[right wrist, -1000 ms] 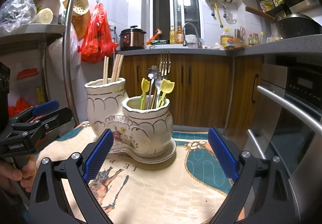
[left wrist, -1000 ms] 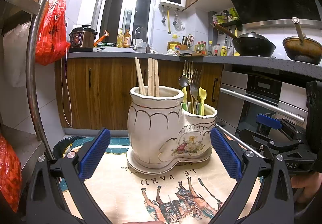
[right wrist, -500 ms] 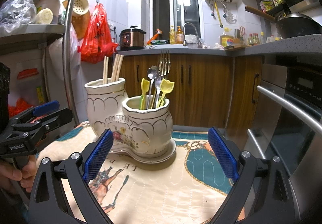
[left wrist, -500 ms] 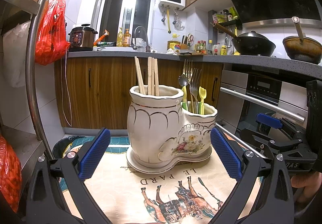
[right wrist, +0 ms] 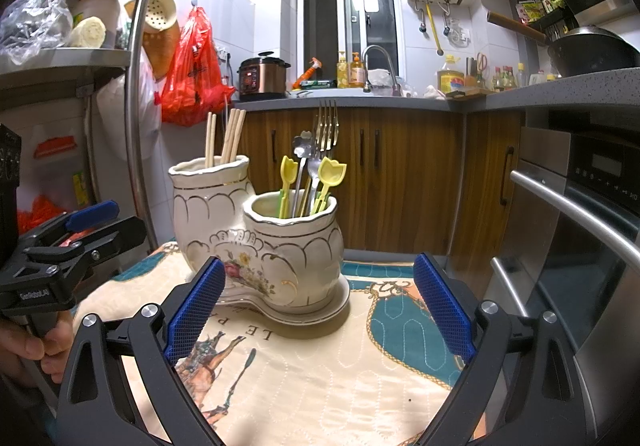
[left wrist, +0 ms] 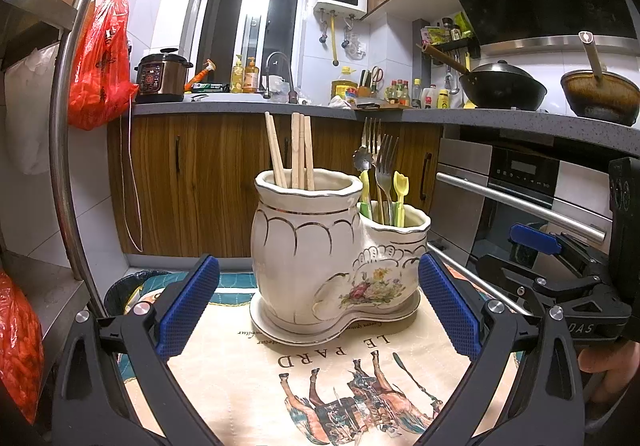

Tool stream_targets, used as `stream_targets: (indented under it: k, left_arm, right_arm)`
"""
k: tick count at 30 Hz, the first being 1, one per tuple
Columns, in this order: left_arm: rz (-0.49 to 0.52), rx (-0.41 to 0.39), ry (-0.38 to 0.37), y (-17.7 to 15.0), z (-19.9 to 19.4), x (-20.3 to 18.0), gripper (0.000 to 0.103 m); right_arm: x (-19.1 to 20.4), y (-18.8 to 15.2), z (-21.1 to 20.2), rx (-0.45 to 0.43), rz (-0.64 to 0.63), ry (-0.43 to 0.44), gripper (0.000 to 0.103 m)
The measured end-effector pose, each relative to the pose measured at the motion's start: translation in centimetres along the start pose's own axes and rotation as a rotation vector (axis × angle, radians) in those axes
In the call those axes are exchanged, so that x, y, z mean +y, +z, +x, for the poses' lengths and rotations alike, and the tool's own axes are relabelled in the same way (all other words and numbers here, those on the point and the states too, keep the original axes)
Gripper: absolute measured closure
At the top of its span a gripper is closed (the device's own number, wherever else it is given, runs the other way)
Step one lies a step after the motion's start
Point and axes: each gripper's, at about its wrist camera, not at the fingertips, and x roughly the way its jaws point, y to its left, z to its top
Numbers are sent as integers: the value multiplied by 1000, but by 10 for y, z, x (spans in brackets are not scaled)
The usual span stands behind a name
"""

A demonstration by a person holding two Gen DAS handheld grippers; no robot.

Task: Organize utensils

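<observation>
A quilted cloth (left wrist: 248, 342) covers the surface, printed with horses and the words "LE PARD", which read upside down from the left wrist camera; the right wrist camera catches only the letters "LE" beside a teal border that the left view barely shows. On the cloth stands a white ceramic holder (left wrist: 320, 246) with gold trim and a painted flower spray, made of a tall pot joined to a shorter pot on one shared saucer base. Wooden chopsticks (left wrist: 298, 149) stand nearly upright in the tall pot, long axis vertical, tips leaning slightly apart. In the shorter pot the metal forks (left wrist: 384, 169) point tines up, next to a flower-ended metal spoon (right wrist: 302, 143) and yellow tulip-shaped plastic picks (right wrist: 332, 173), all roughly vertical. The left claw (left wrist: 318, 302) is spread wide with nothing in it, its blue pads flanking the holder without touching it. The right claw (right wrist: 316, 308) is likewise spread wide and empty, near the shorter pot. Each camera sees the other tool: the right one at the left view's right edge, marked with letters ending "DAS", and the left one at the right view's left edge, marked "GenRobot.AI". Only the left view shows the brown pan with a handle on the back counter; only the right view shows the shelf with a white jar and a crumpled bag.
</observation>
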Motion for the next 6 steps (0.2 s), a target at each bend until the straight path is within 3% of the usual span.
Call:
stream_targets:
  k: [6]
  left_arm:
    - [2, 3, -5, -1, 0, 2, 5]
  right_arm:
    - [0, 0, 0, 0, 1, 0, 8]
